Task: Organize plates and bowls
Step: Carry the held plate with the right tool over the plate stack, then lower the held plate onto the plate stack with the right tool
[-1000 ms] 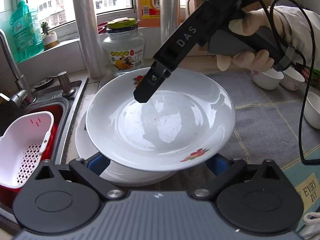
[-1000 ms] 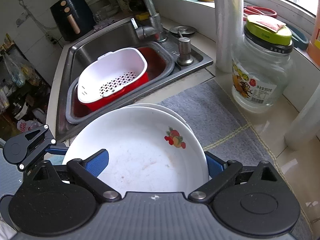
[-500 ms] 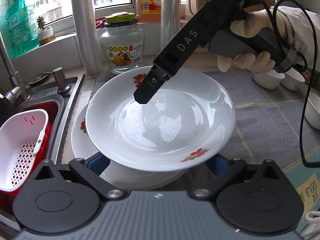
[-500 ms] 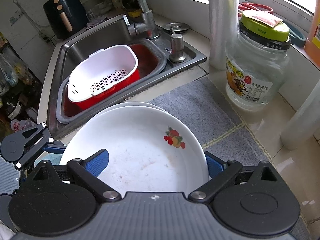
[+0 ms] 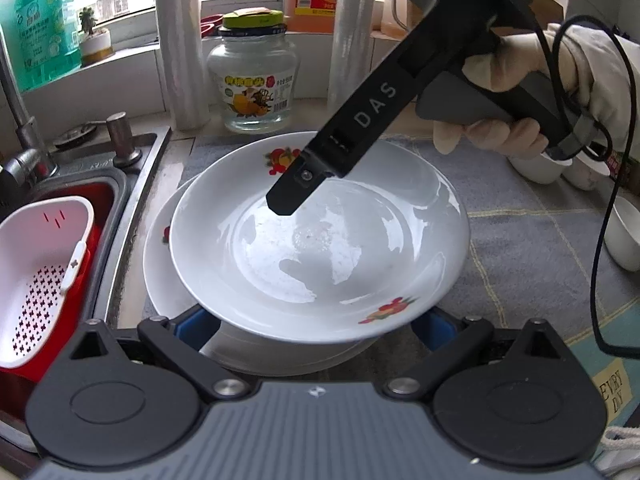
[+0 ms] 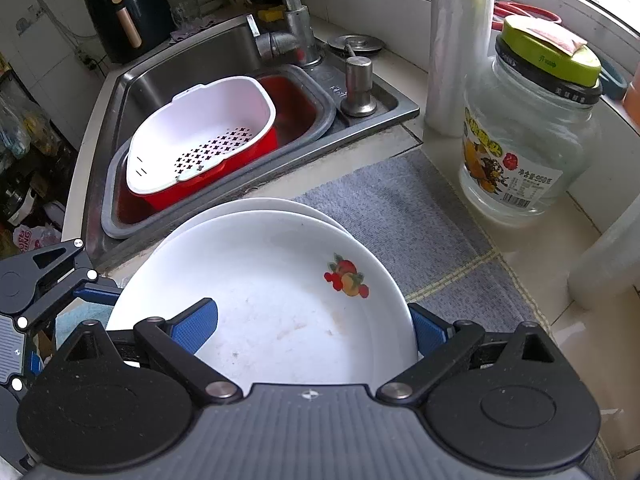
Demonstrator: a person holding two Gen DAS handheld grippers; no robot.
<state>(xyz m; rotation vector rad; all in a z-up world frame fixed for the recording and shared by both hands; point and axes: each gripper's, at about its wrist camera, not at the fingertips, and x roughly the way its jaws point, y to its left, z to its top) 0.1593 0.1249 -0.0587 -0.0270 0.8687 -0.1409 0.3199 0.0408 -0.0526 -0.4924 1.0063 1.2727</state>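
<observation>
A white plate with fruit decals (image 5: 320,248) (image 6: 280,300) hangs tilted just above a stack of matching plates (image 5: 160,264) (image 6: 240,206) on the grey mat. My right gripper (image 5: 292,200) (image 6: 316,324), held by a gloved hand (image 5: 520,80), comes in from the upper right. It is shut on the plate's far rim, one finger lying inside the dish and the other hidden outside the rim. My left gripper (image 5: 316,324) (image 6: 60,292) is open, both blue fingers tucked under the plate's near rim.
A sink at left holds a red basin with a white colander (image 5: 44,264) (image 6: 200,140). A glass jar (image 5: 254,80) (image 6: 524,132) and film rolls (image 5: 180,40) stand by the window. Small white bowls (image 5: 624,236) sit on the mat (image 5: 520,220) at right.
Both grippers and the held plate have shifted together over the counter. More of the stack's left edge now shows beneath the plate. The grip looks the same.
</observation>
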